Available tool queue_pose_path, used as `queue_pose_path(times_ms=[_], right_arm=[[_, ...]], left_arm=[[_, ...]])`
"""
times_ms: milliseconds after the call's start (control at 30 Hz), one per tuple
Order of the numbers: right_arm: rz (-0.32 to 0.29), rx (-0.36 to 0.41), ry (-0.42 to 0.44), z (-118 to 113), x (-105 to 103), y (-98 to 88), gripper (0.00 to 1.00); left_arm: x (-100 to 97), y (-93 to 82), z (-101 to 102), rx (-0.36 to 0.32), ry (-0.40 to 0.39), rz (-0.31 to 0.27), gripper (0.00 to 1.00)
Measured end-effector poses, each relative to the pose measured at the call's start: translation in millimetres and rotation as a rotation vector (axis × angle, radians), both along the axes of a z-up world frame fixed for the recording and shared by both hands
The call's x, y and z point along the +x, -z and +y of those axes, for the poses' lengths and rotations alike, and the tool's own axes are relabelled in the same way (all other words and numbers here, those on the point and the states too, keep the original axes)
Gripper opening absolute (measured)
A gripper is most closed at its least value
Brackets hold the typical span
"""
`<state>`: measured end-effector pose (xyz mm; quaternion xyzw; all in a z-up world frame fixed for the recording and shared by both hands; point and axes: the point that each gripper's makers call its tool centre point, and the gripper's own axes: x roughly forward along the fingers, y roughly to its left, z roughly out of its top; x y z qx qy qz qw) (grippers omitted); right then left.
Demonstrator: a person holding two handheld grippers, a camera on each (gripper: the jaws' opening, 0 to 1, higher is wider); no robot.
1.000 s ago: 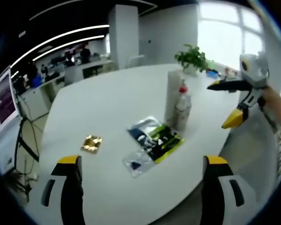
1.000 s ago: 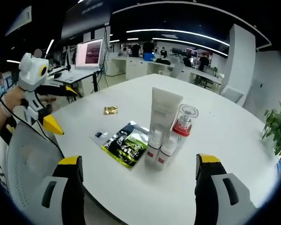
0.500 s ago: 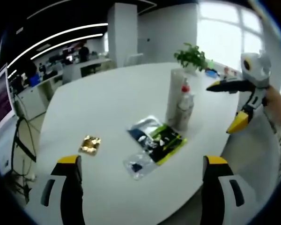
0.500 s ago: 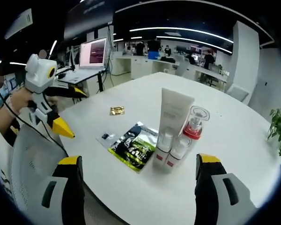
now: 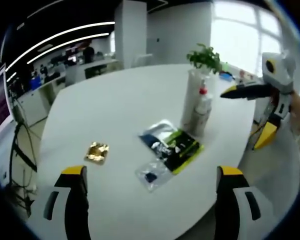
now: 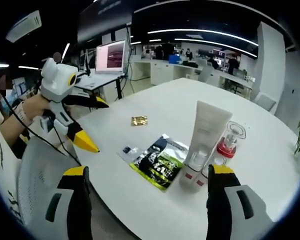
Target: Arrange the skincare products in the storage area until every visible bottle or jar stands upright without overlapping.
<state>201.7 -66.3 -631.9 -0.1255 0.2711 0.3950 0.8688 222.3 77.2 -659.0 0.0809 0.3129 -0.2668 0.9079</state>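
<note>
On the white table [image 6: 160,102] a tall white tube [image 6: 207,130] stands upright, cap down. A clear-capped bottle with a red collar [image 6: 229,145] stands beside it, and two small bottles [image 6: 191,169] stand close in front. The same tube [image 5: 192,97] and bottle [image 5: 202,107] appear in the left gripper view. A green-black sachet [image 6: 162,162] lies flat next to them. My left gripper [image 5: 151,172] is open above the near table edge, holding nothing. My right gripper [image 6: 149,172] is open too, short of the products. Each sees the other, open: right gripper [image 5: 249,116], left gripper [image 6: 101,127].
A gold packet [image 5: 97,151], a small clear packet [image 5: 152,176] and a silver sachet [image 5: 157,134] lie flat on the table. A potted plant [image 5: 205,57] stands at the far side. A screen [image 6: 110,56] stands on a desk beyond, and a white chair back [image 6: 42,172] is at the table edge.
Both views have shifted with the hands; the left gripper now looks nearer in the right gripper view. The products and packets lie where they were. Both grippers stay open.
</note>
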Motion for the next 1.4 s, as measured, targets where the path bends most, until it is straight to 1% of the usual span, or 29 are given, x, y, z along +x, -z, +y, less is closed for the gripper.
queue_pose_path(times_ms=[67,267,400,467,533,633,767,867,933,1033,1100,1400], right_arm=[[0.013,0.011,-0.016,6.5,-1.7,1.1,0.93],[0.022,0.007,-0.063,21.8,-3.3,4.6,0.88],[0.025,-0.002,-0.09,31.4,-0.2,7.7,0.84],[0.027,0.008,-0.103,37.5,0.9,6.7,0.84],[0.034,0.012,-0.116,43.2,3.0,8.4,0.8],[0.043,0.01,-0.137,50.9,4.4,11.0,0.78],[0.041,0.013,-0.147,59.4,9.7,12.8,0.75],[0.03,0.013,-0.149,65.2,15.4,13.8,0.7],[0.01,0.001,-0.142,67.3,21.0,16.3,0.68],[0.013,-0.005,-0.143,72.2,27.5,21.7,0.66],[0.014,-0.003,-0.145,75.3,30.0,23.3,0.63],[0.027,0.012,-0.146,90.3,49.4,34.2,0.59]], left_arm=[[-0.2,0.9,0.1,-0.002,-0.001,0.003,0.99],[-1.2,5.9,3.8,-0.003,0.001,0.015,0.99],[-0.5,9.0,6.7,-0.007,-0.002,0.02,0.99],[0.2,11.4,8.3,-0.005,-0.004,0.024,0.99],[0.9,13.3,9.7,-0.006,-0.007,0.028,0.99],[1.4,15.9,11.4,-0.01,-0.007,0.035,0.99],[5.3,21.2,19.5,-0.009,-0.01,0.046,0.98],[8.1,23.8,24.4,-0.008,-0.011,0.048,0.98],[9.6,25.3,27.0,-0.005,-0.011,0.049,0.97],[12.7,25.0,32.2,-0.003,-0.012,0.042,0.97],[13.2,25.7,32.1,-0.007,-0.012,0.045,0.96],[13.4,32.1,34.4,-0.007,-0.012,0.059,0.95]])
